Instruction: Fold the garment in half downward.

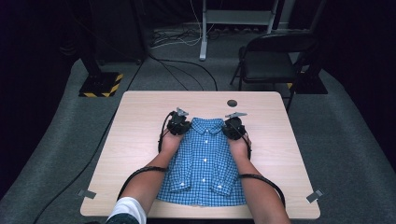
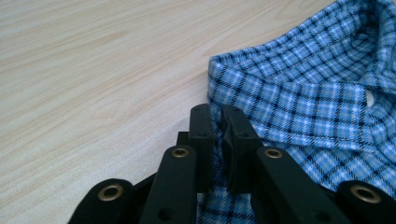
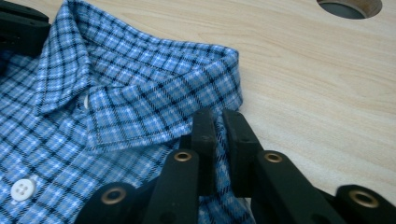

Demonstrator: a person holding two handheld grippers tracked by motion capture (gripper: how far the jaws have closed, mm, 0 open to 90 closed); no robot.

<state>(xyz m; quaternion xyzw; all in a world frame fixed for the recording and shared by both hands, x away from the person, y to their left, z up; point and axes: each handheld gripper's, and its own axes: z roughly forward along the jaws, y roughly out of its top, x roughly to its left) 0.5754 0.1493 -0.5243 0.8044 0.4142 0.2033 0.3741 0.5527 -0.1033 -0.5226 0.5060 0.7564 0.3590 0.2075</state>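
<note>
Wooden table (image 1: 140,140), grey carpet (image 1: 56,140), dim room, perhaps curtained

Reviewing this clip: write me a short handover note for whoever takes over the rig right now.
Left gripper: shut on the blue checked shirt at its left shoulder, beside the collar.
Right gripper: shut on the shirt at its right shoulder.
Shirt: lies buttoned and front up on the wooden table, sleeves folded in, collar on the far side, hem near the person.
Done: both shoulders are pinched.
Left: probably lifting or folding the shirt; no fold across its length shows yet.
</note>
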